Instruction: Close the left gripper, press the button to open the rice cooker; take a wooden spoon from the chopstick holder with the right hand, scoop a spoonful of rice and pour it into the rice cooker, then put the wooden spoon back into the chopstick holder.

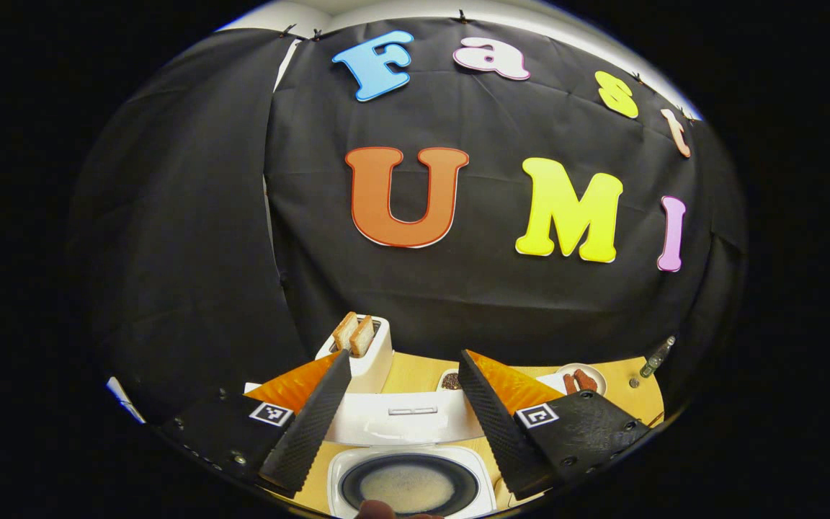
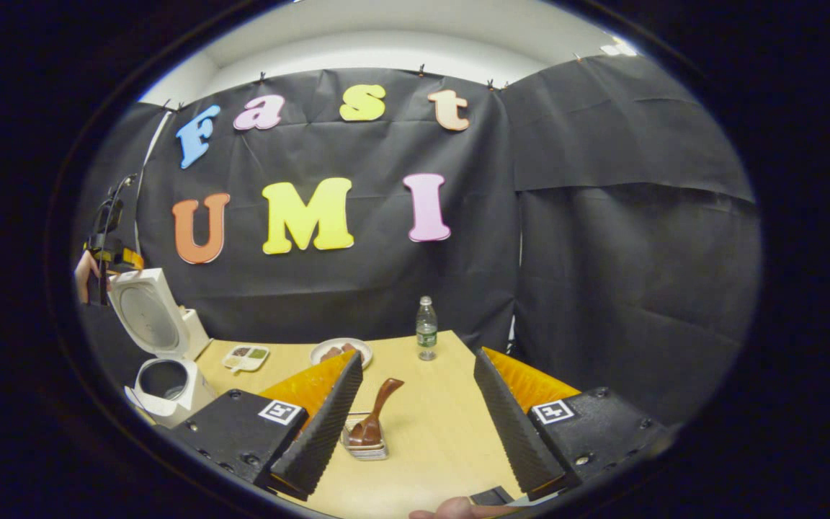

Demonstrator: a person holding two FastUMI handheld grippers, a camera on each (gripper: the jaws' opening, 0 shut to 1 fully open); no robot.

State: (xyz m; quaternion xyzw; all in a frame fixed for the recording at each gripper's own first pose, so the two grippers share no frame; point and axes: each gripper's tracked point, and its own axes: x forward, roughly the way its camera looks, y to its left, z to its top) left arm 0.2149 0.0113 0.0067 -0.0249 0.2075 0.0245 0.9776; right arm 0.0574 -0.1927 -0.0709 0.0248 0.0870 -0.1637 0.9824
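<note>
The white rice cooker (image 1: pixel 346 468) sits right under my left gripper (image 1: pixel 404 358), which is open and holds nothing. Its lid (image 1: pixel 404 419) stands up, and the dark inner pot (image 1: pixel 408 486) shows a pale grainy layer. In the right gripper view the same cooker (image 2: pixel 163 382) stands at the table's far left with its lid (image 2: pixel 147 317) raised, and a hand holds the left gripper (image 2: pixel 101 249) above it. A brown wooden spoon (image 2: pixel 377 407) stands bowl-down in a small metal holder (image 2: pixel 366 447). My right gripper (image 2: pixel 418 355) is open, with the spoon ahead by its left finger.
A white toaster (image 1: pixel 368 353) with two bread slices stands behind the cooker. On the wooden table (image 2: pixel 429 425) are a plate of food (image 2: pixel 341 352), a divided sauce dish (image 2: pixel 244 357) and a small bottle (image 2: pixel 426 328). Black cloth walls the back and right.
</note>
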